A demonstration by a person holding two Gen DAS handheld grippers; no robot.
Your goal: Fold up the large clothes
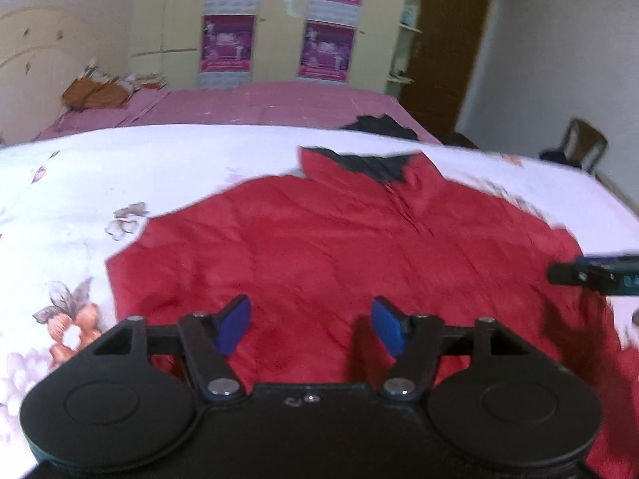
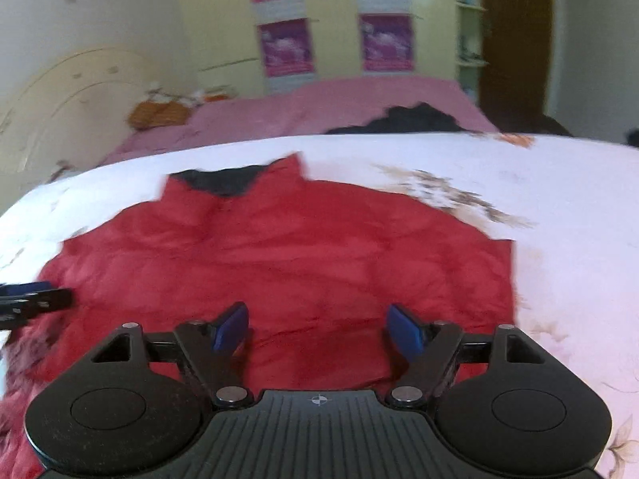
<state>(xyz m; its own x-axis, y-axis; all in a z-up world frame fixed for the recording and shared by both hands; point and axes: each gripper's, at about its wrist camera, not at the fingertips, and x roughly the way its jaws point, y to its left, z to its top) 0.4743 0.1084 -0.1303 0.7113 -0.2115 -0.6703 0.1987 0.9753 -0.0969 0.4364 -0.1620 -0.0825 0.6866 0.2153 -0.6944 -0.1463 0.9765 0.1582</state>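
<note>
A large red jacket (image 1: 319, 247) with a dark inner collar lies spread flat on a white floral sheet (image 1: 120, 167); it also shows in the right wrist view (image 2: 279, 255). My left gripper (image 1: 310, 321) is open and empty, hovering just above the jacket's lower part. My right gripper (image 2: 317, 325) is open and empty above the jacket's lower right part. The right gripper's tip shows at the right edge of the left wrist view (image 1: 591, 273). The left gripper's tip shows at the left edge of the right wrist view (image 2: 36, 299).
The floral sheet (image 2: 519, 183) covers the near surface. Behind it is a pink bed (image 1: 259, 103) with a dark garment (image 1: 379, 125) and an orange bundle (image 1: 96, 94). Cupboards with posters (image 1: 275, 20), a brown door (image 1: 451, 40) and a chair (image 1: 579, 147) stand behind.
</note>
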